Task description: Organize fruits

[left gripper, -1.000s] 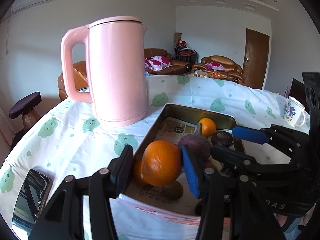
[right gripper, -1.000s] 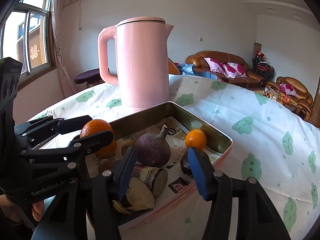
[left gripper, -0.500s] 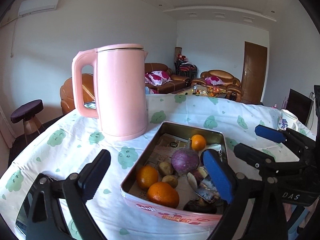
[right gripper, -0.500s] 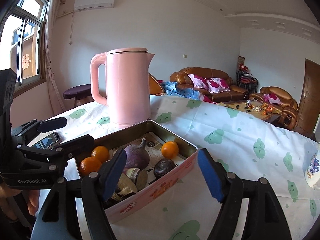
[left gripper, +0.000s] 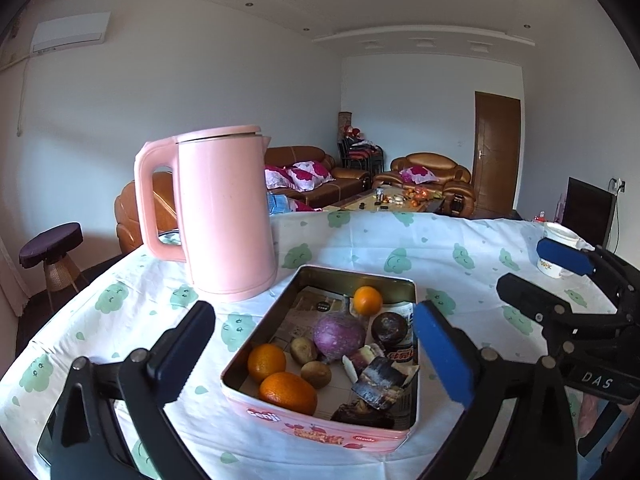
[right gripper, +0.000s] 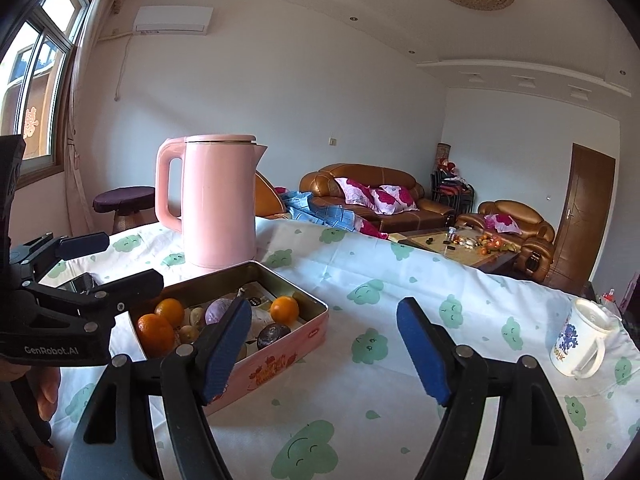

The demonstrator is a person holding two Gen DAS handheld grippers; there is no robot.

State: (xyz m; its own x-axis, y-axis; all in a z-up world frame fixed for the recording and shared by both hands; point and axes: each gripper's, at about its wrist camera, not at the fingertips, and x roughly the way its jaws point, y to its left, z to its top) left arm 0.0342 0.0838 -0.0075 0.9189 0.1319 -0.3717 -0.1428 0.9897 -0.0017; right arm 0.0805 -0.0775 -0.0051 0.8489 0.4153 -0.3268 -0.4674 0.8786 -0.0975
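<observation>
The left gripper (left gripper: pixel 316 354) hovers with its jaws spread wide and still opening, nothing pinched between them; the near end of the pink tin (left gripper: pixel 320 428) shows in the gap. The right gripper (right gripper: pixel 324 350) also has its jaws apart and opening, empty, over bare cloth just right of the tin. In the tin, on printed paper, two oranges (left gripper: pixel 287 393) lie touching at the near left corner, and a smaller orange (left gripper: pixel 367 300) sits at the far end. A purple turnip (left gripper: pixel 339 333) lies in the middle, a dark round fruit (left gripper: pixel 389 328) just right of it, and two small brown fruits (left gripper: pixel 316 374) between turnip and oranges. Cut purple pieces (left gripper: pixel 378 376) fill the near right corner. A pink kettle (left gripper: pixel 224 220) stands upright just beyond the tin's far left corner. A white mug (right gripper: pixel 580 338) stands well apart at the right on the worktop (right gripper: pixel 360 420), which is covered by a cloth with green cloud figures
</observation>
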